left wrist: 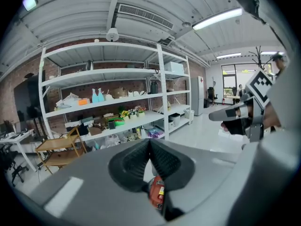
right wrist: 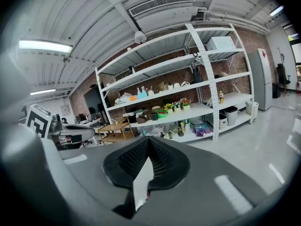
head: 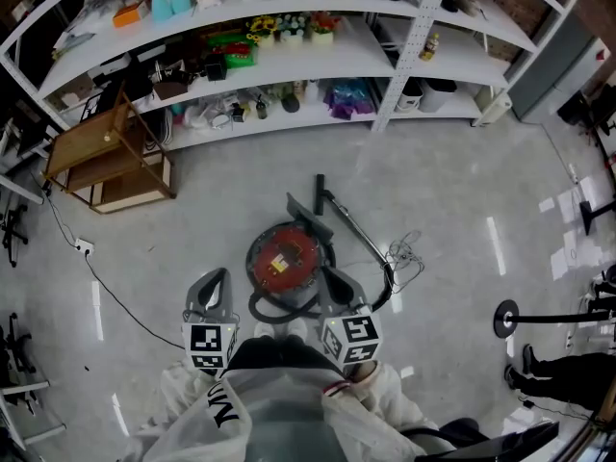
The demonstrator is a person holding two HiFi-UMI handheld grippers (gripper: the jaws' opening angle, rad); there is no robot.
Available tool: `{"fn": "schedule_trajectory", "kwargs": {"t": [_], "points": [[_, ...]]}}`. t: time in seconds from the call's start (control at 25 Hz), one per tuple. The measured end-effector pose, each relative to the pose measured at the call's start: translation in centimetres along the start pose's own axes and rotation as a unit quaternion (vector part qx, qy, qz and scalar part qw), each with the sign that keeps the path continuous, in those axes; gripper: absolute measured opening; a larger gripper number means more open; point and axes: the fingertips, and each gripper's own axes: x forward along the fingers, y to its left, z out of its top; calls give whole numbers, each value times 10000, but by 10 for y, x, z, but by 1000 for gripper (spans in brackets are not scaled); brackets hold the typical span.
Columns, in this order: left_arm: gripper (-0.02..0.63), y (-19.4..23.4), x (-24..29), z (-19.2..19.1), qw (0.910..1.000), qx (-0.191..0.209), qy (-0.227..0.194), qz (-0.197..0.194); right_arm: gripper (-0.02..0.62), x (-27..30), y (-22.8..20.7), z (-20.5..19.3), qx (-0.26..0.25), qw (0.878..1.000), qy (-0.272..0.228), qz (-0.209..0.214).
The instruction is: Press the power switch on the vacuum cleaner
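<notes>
Vacuum [head: 284,261] stands on the floor [head: 462,191] just ahead of the person, red top facing up. Its hose [head: 279,308] curls round the near side. The switch cannot be made out.

Left gripper [head: 218,279] and right gripper [head: 330,282] hang above the near edge, one on each flank, neither touching it. The fingers [left wrist: 134,166] of both are pressed together with nothing between them. Judged, shut tips make a firm point for pushing a button.

The press is not yet made. Either gripper must drop onto the top.
</notes>
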Motion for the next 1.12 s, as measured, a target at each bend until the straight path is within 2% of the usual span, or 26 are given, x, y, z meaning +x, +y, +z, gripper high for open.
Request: {"fn": "schedule_trajectory", "kwargs": {"t": [0.64,1.12], "points": [[0,-3,32,-26,9988,-51,308,-367,0,10,-15,-21,179,9987,353,-317],[0,-25,61,-65,9938,-68,674,-876,1,20,-24,-56,396,9958,596,-569]]}}
